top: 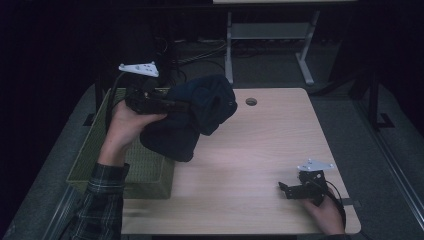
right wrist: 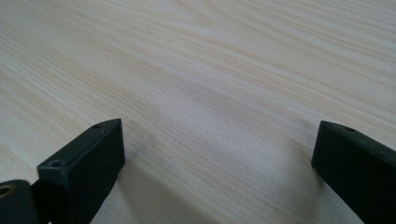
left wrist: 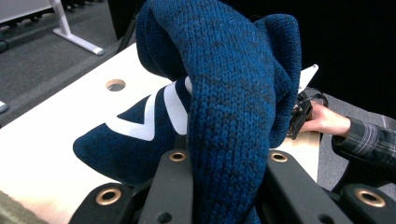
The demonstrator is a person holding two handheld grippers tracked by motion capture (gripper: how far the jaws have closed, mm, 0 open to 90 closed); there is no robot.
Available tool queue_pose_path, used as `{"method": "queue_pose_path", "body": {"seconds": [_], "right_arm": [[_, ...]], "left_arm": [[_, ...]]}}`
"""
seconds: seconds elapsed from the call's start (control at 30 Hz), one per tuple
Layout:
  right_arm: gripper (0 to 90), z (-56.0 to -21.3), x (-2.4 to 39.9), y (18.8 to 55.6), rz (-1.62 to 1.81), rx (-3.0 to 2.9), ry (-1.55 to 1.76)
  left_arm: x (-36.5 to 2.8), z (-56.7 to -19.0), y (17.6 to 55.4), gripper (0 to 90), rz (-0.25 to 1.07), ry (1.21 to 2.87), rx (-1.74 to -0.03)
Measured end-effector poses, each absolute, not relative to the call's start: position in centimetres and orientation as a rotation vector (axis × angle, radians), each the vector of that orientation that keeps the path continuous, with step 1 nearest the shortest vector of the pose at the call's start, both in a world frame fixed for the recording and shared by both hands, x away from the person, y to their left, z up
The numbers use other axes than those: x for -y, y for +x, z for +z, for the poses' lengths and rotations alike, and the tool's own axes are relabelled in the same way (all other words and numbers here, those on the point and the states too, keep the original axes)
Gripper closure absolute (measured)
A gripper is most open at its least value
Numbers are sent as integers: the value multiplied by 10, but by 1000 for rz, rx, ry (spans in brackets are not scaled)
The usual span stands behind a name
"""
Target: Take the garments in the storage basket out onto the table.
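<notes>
A dark-blue knit sweater (left wrist: 233,93) with white stripes was clamped, bunched, by the left gripper (top: 165,106). The right gripper (right wrist: 217,158) was held wide open on the table (top: 260,150).

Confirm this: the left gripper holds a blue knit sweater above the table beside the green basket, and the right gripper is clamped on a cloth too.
Not quite. The right gripper holds nothing: the right gripper view shows its jaws wide apart over bare table. The rest stands: the left gripper is shut on the blue knit sweater, held above the table beside the green basket.
</notes>
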State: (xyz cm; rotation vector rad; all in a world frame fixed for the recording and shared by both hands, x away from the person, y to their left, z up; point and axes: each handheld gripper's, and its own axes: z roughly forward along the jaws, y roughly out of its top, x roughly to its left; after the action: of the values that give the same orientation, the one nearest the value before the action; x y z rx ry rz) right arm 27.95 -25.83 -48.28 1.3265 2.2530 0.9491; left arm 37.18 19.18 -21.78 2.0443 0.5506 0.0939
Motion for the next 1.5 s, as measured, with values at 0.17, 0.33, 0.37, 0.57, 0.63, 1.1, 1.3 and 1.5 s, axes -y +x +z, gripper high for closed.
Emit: {"method": "queue_pose_path", "body": {"seconds": [0.17, 0.33, 0.37, 0.57, 0.63, 1.1, 1.3, 1.5], "right_arm": [[24, -483, 258, 279, 949, -2253, 1327], [24, -483, 258, 279, 952, -2253, 1329], [24, -483, 258, 279, 952, -2253, 1329], [24, -483, 258, 279, 952, -2253, 1329], [24, -483, 258, 279, 951, -2253, 1329], [24, -483, 258, 279, 950, -2252, 1327], [24, -483, 258, 279, 951, -2256, 1321], [24, -483, 258, 279, 953, -2260, 1317]], "left_arm": [[-180, -223, 371, 799, 74, 2051, -533], [-162, -229, 371, 799, 57, 2072, -513], [-159, -230, 371, 799, 53, 2075, -508], [-138, -237, 371, 799, 25, 2081, -487], [-131, -241, 371, 799, 16, 2082, -481], [-92, -280, 366, 799, -48, 2081, -492], [-79, -301, 364, 799, -68, 2089, -509], [-65, -323, 363, 798, -70, 2120, -523]]}}
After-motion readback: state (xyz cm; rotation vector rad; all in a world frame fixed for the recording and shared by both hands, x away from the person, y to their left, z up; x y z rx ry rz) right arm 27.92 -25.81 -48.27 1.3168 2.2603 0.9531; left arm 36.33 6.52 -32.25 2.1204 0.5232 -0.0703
